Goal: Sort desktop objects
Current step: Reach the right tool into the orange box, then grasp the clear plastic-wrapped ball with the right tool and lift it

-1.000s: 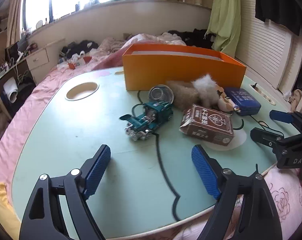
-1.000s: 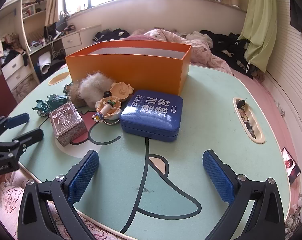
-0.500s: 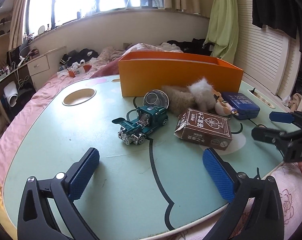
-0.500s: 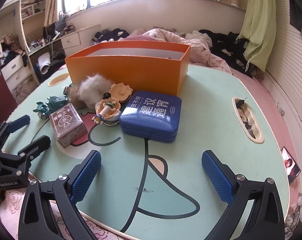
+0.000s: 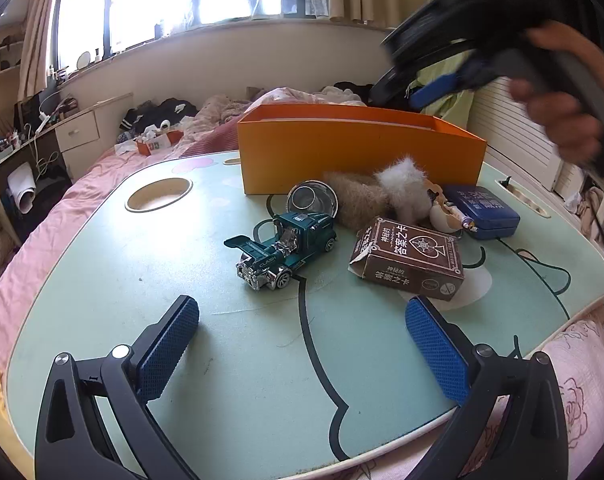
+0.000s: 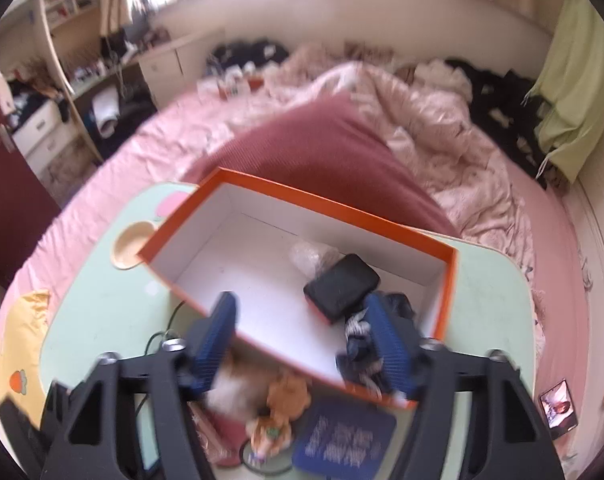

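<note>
Both grippers are spread and empty: the left gripper (image 5: 302, 344) hovers near the toy car (image 5: 281, 248), the right gripper (image 6: 302, 340) above the orange box (image 6: 448, 296). Nothing is grasped; next comes closing on the car.

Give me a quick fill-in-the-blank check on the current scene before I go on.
1. The toy car on the table is ____ in colour.
2. The storage box has ____ outer walls.
3. Inside the box, the dark flat case lies on a ____ floor.
4. The left gripper has its jaws ____.

Missing words: teal; orange; white; open
</note>
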